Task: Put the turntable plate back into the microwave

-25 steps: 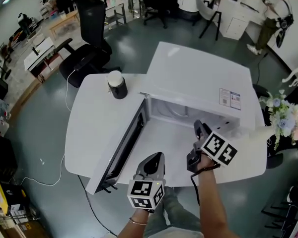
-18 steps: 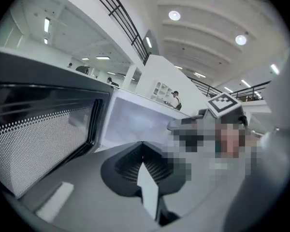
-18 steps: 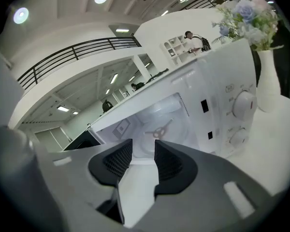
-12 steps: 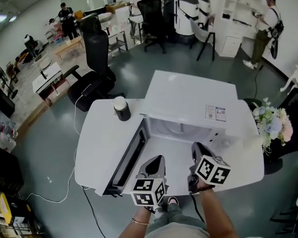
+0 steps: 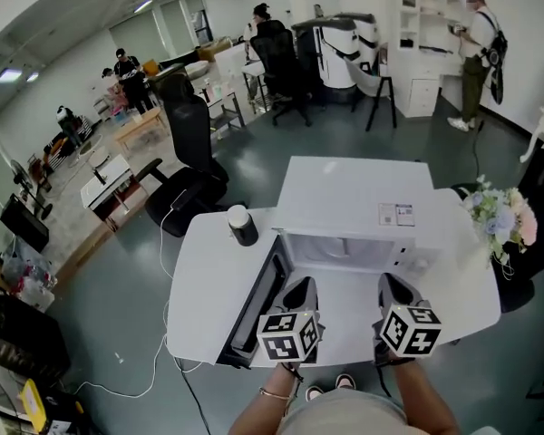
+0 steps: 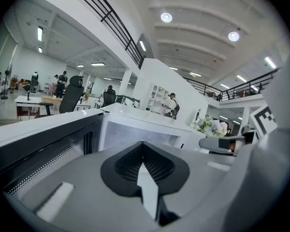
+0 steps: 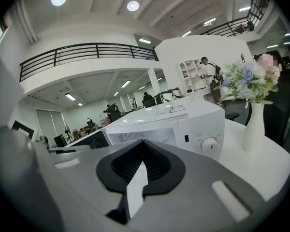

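White microwave (image 5: 354, 193) on a white worktop (image 5: 208, 270), door (image 5: 258, 302) swung open to its left, cavity facing the person.

R tool (image 5: 387, 285) has just been closing & is now clenched on nothing: its own view shows the jaws together w/ only a sliver of light between them, no plate. L tool (image 5: 301, 285) is likewise clenched & empty. Both hang side by side in front of the open cavity, over the worktop's near edge, apart from the microwave.

Plate: in neither tool, nowhere on the bare worktop. The cavity floor reads pale & washed out from the head view, so can't make it out for sure. Prob. it's lying in there.

Meaning: R tool shutting empty looks like a let-go, then a reset. Task judged done or v. nearly. Door is not yet shut, though the task doesn't ask for that.

Vs 1 s ago: R tool was right up at the cavity mouth, jaws wide; now it's pulled back toward the body. L tool was by the door's lower end; it's also drawn back. Head view has lifted too, so far more of the room shows. Microwave & door unmoved.
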{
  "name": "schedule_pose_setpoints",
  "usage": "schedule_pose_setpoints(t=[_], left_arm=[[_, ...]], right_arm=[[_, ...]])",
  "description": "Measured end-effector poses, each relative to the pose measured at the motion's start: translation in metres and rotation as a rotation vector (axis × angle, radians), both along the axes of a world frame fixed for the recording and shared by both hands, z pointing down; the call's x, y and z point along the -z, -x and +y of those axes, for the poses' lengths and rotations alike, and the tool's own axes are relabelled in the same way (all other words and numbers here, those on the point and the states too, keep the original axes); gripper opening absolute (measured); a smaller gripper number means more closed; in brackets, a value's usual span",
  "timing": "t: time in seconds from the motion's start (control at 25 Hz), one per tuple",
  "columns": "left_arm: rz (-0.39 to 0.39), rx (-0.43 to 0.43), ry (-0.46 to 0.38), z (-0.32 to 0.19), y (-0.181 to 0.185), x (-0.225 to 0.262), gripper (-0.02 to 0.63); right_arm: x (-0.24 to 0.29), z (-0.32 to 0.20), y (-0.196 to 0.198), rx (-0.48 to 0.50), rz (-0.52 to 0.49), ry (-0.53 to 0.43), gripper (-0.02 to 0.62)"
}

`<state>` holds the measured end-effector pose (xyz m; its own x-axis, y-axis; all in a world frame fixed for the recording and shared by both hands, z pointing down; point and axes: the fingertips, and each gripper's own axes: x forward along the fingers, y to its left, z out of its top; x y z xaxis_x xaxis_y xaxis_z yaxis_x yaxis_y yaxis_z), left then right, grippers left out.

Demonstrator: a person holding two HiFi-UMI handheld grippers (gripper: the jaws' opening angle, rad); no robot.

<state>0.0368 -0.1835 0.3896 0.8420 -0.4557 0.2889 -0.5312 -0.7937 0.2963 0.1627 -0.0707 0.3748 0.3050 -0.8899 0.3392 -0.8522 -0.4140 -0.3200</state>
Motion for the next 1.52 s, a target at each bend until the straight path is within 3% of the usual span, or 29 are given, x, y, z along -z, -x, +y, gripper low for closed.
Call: schedule_pose_setpoints(t=[0.32,0.6,1.52], left_arm=[[0.0,-0.006,-0.033,-0.006,-0.007,0.012,0.0],[-0.004,0.001,-0.024,-0.005,-0.007,0.008,0.0],[0.02,0.026,-0.011,0.0,-0.009,0.01,0.0]], right_arm=[[0.0,0.011,-0.004,-0.04,0.0,-0.028,0.009],[0.006,0.01,-0.002,-0.033,0.066,-0.002,0.009],[0.01,0.005,-0.001,0.008,0.083,0.013,0.009]])
